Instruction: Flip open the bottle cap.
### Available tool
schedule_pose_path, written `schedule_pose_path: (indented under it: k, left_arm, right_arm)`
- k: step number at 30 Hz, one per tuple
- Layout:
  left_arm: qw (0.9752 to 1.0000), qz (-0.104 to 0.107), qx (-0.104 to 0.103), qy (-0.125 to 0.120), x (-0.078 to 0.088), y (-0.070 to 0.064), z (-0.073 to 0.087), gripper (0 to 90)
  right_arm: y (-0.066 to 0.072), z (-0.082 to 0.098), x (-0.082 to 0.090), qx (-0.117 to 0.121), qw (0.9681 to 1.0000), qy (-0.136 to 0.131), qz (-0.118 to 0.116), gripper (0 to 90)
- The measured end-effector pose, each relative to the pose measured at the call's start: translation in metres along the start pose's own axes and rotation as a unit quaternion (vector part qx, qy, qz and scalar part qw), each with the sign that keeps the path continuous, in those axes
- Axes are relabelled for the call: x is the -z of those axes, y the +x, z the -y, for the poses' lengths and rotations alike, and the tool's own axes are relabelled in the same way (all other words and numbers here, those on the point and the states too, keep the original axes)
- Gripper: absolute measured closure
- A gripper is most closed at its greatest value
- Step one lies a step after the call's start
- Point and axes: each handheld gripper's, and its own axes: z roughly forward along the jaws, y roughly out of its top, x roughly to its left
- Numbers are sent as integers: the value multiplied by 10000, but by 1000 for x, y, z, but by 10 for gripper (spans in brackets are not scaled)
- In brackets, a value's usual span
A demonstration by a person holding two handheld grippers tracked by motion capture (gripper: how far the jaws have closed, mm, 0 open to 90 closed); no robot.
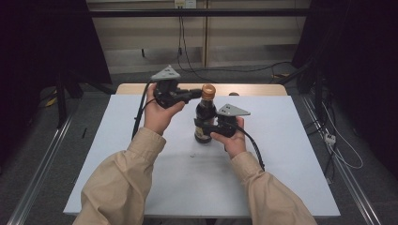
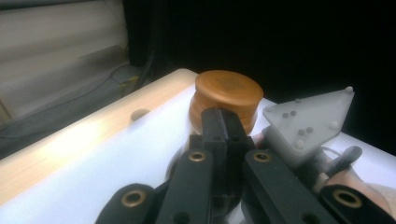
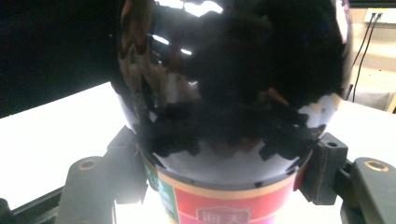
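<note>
On table (image 1: pixel 281 154), R gripper (image 1: pixel 202 126) clamps bottle (image 1: pixel 204 115), L gripper (image 1: pixel 197 95) shut by cap (image 1: pixel 208 90)

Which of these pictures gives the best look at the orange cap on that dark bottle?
The left gripper view: the orange cap sits close and sharp just beyond the shut left tool. The high view shows the cap small atop the bottle. The right gripper view looks at the bottle's dark body and label instead.

White-topped table (image 1: pixel 291 187) with a wooden far edge (image 1: pixel 253 88) at 12 o'clock, grey carpeted floor (image 1: pixel 56 154), pale wall panels (image 1: pixel 150 33), black curtains (image 1: pixel 42 42) at 9 and 3 o'clock, cables (image 1: pixel 234 70) trailing.
</note>
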Motion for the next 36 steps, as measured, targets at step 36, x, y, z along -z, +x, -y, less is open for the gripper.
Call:
schedule_pose_path:
  k: [36]
  left_arm:
    - [9966,-262,30,781,19,7,12,900]
  right_arm:
    - [4,0,-4,139,9997,190,-1,297]
